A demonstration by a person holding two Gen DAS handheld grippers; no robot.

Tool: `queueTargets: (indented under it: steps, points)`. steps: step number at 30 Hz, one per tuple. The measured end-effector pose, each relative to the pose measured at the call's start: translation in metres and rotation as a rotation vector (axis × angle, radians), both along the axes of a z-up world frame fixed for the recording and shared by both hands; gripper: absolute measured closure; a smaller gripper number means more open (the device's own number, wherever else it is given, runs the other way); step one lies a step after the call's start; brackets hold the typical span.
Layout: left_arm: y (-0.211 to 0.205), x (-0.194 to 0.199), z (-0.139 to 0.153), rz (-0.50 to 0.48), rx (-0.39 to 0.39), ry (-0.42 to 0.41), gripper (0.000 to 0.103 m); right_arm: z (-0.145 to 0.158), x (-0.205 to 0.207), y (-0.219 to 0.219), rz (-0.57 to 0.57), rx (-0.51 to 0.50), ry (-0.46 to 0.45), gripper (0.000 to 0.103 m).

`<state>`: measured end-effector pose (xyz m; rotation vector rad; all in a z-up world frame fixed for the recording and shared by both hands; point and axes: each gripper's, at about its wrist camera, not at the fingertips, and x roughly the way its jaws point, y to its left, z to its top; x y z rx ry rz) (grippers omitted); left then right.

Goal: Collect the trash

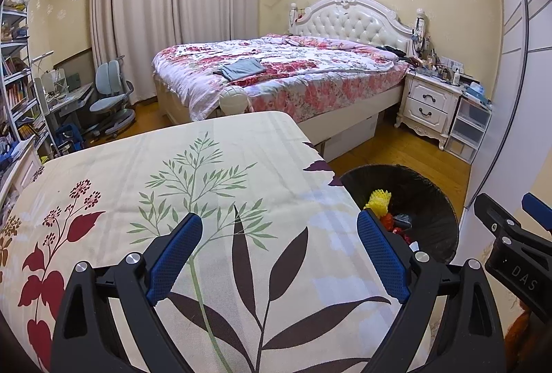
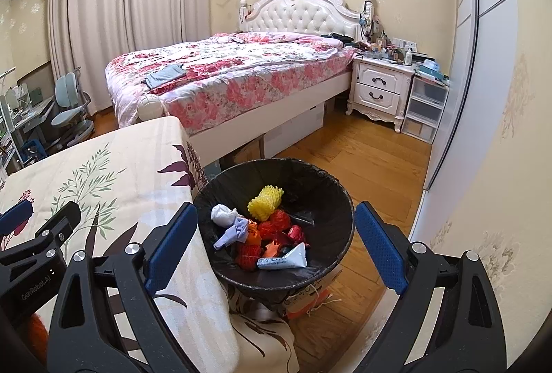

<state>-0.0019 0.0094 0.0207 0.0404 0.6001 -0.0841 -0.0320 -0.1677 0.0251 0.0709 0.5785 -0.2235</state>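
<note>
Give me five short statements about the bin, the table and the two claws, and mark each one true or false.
1. The bin has a black liner. True.
2. The right claw holds a yellow net. False: it is open and empty; the yellow net lies in the bin.
3. A white tube lies in the bin. True.
4. The left claw is shut. False: it is open.
5. The tablecloth is plain white. False: it has a leaf print.

Before me: worktop (image 1: 103,187) under a leaf-printed cloth; bed (image 1: 276,69) with floral quilt, a folded grey garment (image 1: 239,68) lying on it; white nightstand (image 2: 379,87), cluttered on top; blue desk chair (image 1: 112,97); drawn beige curtains (image 1: 172,4); wooden floor (image 2: 362,159).
</note>
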Motion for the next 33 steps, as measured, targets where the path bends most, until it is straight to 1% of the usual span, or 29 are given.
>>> queueTargets:
  steps: [33]
  points:
    - [-0.0018, -0.0021, 0.0003, -0.002, -0.007, -0.002, 0.012, 0.0006, -0.0011, 0.0002, -0.003, -0.002, 0.002, 0.012]
